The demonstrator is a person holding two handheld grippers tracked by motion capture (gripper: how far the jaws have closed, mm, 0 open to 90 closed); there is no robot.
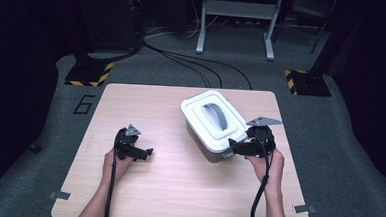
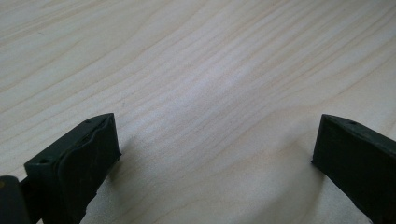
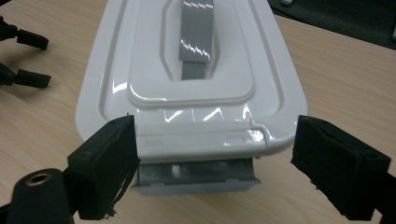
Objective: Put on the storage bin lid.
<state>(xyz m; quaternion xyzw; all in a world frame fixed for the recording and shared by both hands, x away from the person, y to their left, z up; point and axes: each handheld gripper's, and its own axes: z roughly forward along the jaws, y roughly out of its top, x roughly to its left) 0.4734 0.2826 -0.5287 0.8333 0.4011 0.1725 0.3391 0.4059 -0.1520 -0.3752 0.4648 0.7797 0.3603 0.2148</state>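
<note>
Right gripper view looks along the right gripper [image 3: 215, 172] at the near end of a white plastic storage box with a grey carry handle [image 3: 191, 84]. Its jaws stand wide, one on each side of the box's grey end latch flap [image 3: 196, 179], which hangs out from under the lid's rim; neither pad presses on anything. The flap looks released, though its hinge is hard to make out from this angle.

High view places the box [image 1: 213, 122] on the pale wooden table [image 1: 177, 188] at about two o'clock from the table's middle, with the right gripper [image 1: 236, 147] just beside its near corner. The left gripper [image 1: 146, 152] rests low over the bare tabletop at about nine o'clock, well apart from the box; left gripper view shows its jaws wide with only wood grain between them.

Judging by this, the step in hand is undoing the lid's latches, with the near one seemingly freed. The next move likely calls for reaching the far latch at the box's twelve o'clock end, or gripping the lid's rim squarely to lift it.
</note>
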